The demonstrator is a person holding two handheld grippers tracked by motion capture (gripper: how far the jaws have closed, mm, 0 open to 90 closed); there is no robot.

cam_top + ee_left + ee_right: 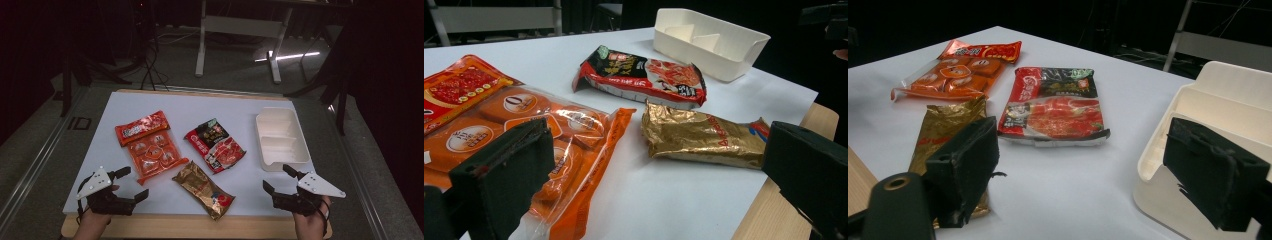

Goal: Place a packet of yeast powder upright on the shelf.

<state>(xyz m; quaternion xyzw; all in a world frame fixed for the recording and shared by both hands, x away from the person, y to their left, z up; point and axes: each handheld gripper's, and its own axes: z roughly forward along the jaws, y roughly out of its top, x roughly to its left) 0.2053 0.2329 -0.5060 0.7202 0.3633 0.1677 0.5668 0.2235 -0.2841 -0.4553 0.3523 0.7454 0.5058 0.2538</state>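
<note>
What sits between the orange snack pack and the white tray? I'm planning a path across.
The red-and-black packet lies between the orange snack pack and the white tray, as the high view shows.

You are working in a dim room: everything beyond the white table [210, 107] sinks into near black, and the tabletop itself is the brightest surface in the high view. A thin bright streak of reflected light [292, 56] lies on the floor behind the table. Shadows on the table are soft and faint. The gold packet [701, 135] and the orange packet [524, 135] throw small glints off their foil and plastic. The high view looks soft and grainy. In both gripper views, your near jaws are blurred while the packets farther off stay fairly sharp.
</note>
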